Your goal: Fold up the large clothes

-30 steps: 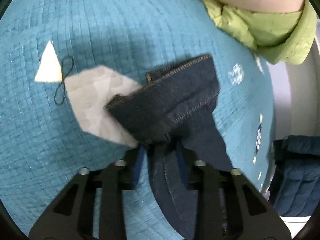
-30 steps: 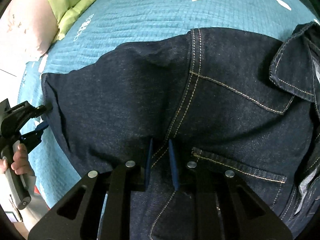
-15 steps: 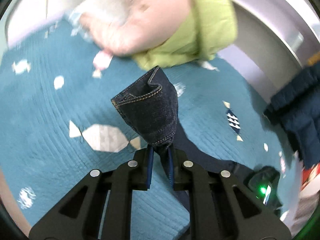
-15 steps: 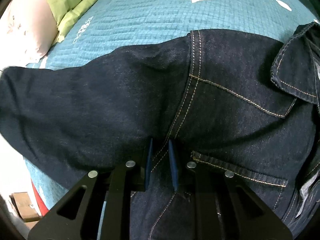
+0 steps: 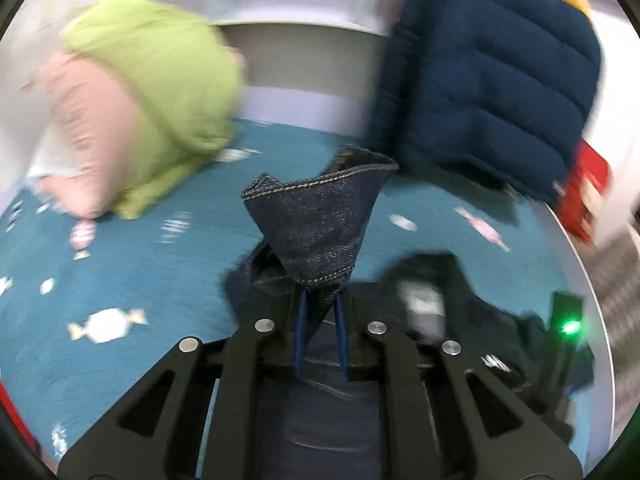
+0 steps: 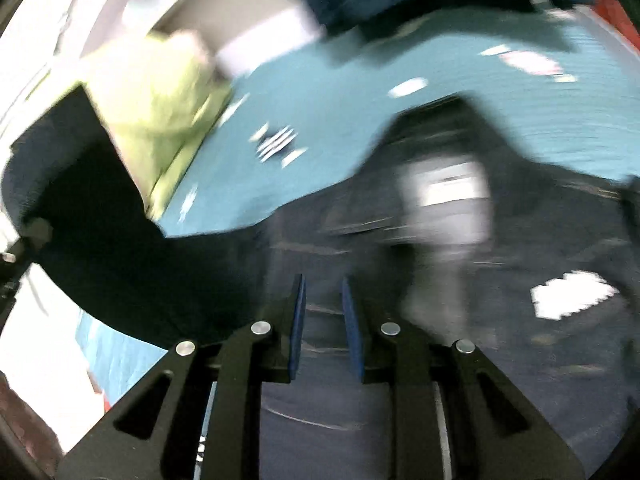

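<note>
Dark denim jeans (image 6: 500, 280) lie bunched on a teal quilted cover (image 5: 140, 272). My left gripper (image 5: 319, 300) is shut on a hemmed leg end of the jeans (image 5: 320, 220) and holds it raised above the cover, the hem standing up in front of the fingers. My right gripper (image 6: 323, 292) is shut on the jeans fabric near the seat, with denim between the blue pads. A white label (image 6: 448, 196) shows on the jeans. Both views are blurred by motion. The left gripper's body shows at the right wrist view's left edge (image 6: 16, 264).
A green and pink pillow (image 5: 152, 92) lies at the back left of the cover. A folded navy quilted jacket (image 5: 492, 76) sits at the back right, with a red item (image 5: 584, 196) beside it. A white wall edge runs behind.
The left gripper has swung the leg end up and toward the right, over the rest of the jeans. The right gripper has lifted and tilted with its denim; the view now blurs.
</note>
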Demonstrator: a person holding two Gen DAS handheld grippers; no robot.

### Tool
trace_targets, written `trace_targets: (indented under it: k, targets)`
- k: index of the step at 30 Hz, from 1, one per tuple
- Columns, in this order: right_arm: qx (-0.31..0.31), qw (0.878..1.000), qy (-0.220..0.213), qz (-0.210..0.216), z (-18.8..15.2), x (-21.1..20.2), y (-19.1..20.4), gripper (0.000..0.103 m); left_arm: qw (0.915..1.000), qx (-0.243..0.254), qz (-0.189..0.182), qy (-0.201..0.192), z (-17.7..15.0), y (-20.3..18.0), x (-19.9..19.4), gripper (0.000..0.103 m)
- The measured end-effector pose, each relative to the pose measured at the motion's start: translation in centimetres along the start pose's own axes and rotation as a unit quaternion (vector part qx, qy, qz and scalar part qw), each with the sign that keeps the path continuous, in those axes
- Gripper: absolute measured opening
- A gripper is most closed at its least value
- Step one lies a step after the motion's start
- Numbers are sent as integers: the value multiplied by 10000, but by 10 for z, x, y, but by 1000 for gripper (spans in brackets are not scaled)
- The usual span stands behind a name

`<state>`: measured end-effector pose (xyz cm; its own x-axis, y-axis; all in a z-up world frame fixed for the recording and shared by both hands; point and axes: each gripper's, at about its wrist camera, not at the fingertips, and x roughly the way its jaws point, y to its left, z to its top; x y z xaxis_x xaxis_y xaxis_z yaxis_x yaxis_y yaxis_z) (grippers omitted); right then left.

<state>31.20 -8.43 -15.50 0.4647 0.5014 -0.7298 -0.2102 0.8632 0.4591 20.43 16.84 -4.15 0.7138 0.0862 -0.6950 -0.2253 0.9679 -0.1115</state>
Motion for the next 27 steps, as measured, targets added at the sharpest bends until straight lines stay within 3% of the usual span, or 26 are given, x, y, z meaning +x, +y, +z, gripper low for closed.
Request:
trace_targets:
  k: [4,7,12,15,16,17,18,19,20,22,25,27]
  targets:
    - [577,9963,-393,-508,-20,-51,-69,20,9963,668,-319,436,-31,-83,34,13]
    - [1122,9898,-422,-771,-44,-63,-117,20,9843,1254,-509,1128,-73,-134,80,13]
    - [1798,9776,-80,-1092,-84,-58,-174,20,9563,1995,-347,2111,-155,-184,143,13]
    - [1860,9760,3,-1136,-89,-56,-178,20,9481,2353,-77,2135,-185,-193,161,14]
    - [1825,9765,9,-1149,-92,-60,-179,20,9471,2433,-90,2093,-187,-193,159,23]
    - [1796,9770,4,-1153,-89,-61,-176,26,9449,2466,-277,2136,-185,-193,154,44]
    - [1752,9778,-18,-1147,-86,-62,-172,39,9433,2440,-484,2196,-181,-191,147,52]
    - [1695,9789,-49,-1135,-80,-62,-168,48,9445,2379,-620,2181,-176,-189,139,61]
    - [1668,9791,-70,-1159,-79,-59,-169,64,9474,2298,-740,2103,-168,-185,129,65]
    - [1560,9809,-138,-1150,-71,-56,-158,67,9536,2166,-1027,1821,-151,-172,103,78]
    - [1373,9859,-97,-950,-64,-44,-147,67,9612,1854,-1264,1604,-131,-144,80,78]
    - [1211,9883,57,-924,-59,-29,-136,67,9683,1473,-1230,1597,-118,-116,79,78]
